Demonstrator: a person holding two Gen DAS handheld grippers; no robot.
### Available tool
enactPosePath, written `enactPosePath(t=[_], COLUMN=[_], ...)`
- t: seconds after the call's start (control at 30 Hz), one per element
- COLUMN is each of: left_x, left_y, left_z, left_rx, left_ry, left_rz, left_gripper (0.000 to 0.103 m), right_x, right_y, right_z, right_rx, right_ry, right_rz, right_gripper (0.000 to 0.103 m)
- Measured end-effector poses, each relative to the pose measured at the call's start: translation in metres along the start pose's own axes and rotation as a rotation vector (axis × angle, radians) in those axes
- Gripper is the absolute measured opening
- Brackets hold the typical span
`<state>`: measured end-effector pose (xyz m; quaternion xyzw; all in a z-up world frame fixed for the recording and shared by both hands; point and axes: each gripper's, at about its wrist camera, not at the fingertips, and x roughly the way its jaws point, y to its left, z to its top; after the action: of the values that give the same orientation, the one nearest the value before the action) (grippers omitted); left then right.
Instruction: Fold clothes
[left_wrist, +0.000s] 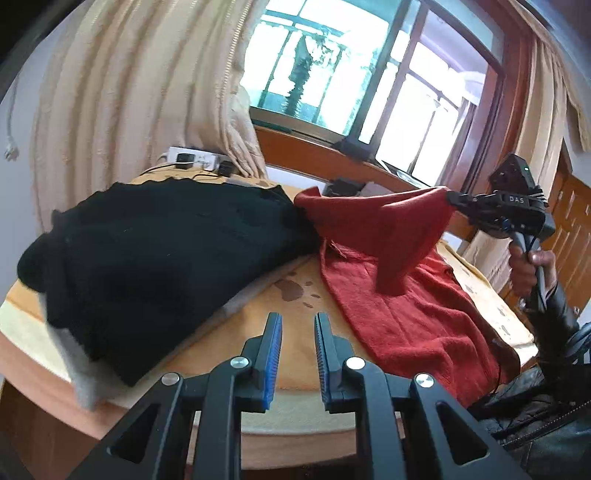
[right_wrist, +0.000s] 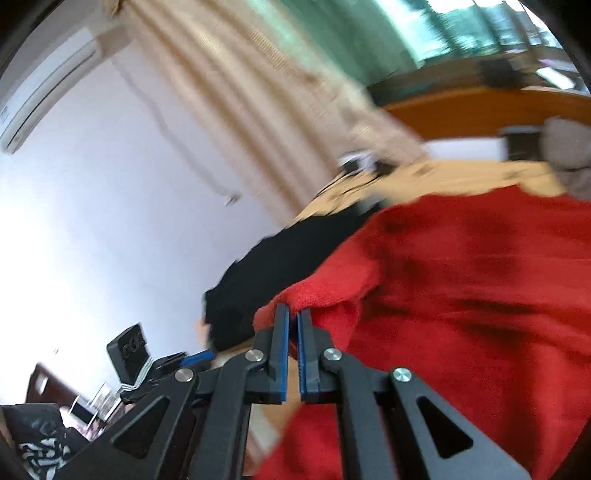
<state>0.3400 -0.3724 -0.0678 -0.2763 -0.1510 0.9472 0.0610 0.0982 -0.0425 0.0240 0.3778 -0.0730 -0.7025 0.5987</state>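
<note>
- On the yellow blanket (left_wrist: 295, 343), your red garment (left_wrist: 417, 314) lies spread at right, just beside the black garment (left_wrist: 147, 258), which sits on a grey one (left_wrist: 85, 369).
- Your right gripper (right_wrist: 294, 314) has fingers pressed together, pinching an edge of the red garment and holding that part lifted off the blanket.
- Your left gripper (left_wrist: 298, 319) hovers over bare blanket, fingers spread, gripping nothing.
- Right wrist view is motion-blurred.

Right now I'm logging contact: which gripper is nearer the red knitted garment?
Right. The right gripper pinches the red knitted garment and lifts its edge; the left gripper hovers open beside it.
</note>
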Motion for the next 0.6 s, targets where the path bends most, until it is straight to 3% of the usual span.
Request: enactPosePath(t=[0.07, 0.13, 0.23, 0.3, 0.47, 0.57, 0.6], left_x=[0.006, 0.014, 0.03, 0.044, 0.082, 0.111, 0.122], left_y=[-0.004, -0.01, -0.023, -0.035, -0.069, -0.086, -0.093], left_z=[0.005, 0.013, 0.028, 0.039, 0.068, 0.079, 0.08], left_rx=[0.016, 0.035, 0.067, 0.096, 0.175, 0.28, 0.328], left_ry=[0.01, 0.021, 0.035, 0.038, 0.042, 0.06, 0.072], left_rz=[-0.001, -0.003, -0.013, -0.024, -0.032, 0.05, 0.09], left_gripper=[0.019, 0.019, 0.019, 0.019, 0.02, 0.033, 0.046], right_x=[-0.033, -0.059, -0.079, -0.089, -0.107, -0.116, -0.119], right_y=[-0.021, -0.041, -0.062, -0.088, -0.136, -0.142, -0.144], right_z=[0.0, -0.004, -0.012, -0.02, -0.037, -0.051, -0.056], right_rx=[0.012, -0.001, -0.041, 0.003, 0.19, 0.206, 0.211], right_ry=[-0.044, -0.034, -0.019, -0.002, -0.004, -0.002, -0.001], right_rz=[-0.087, -0.172, -0.395, -0.504, -0.55, -0.532, -0.525], right_gripper=[0.005, 0.005, 0.009, 0.014, 0.036, 0.049, 0.057])
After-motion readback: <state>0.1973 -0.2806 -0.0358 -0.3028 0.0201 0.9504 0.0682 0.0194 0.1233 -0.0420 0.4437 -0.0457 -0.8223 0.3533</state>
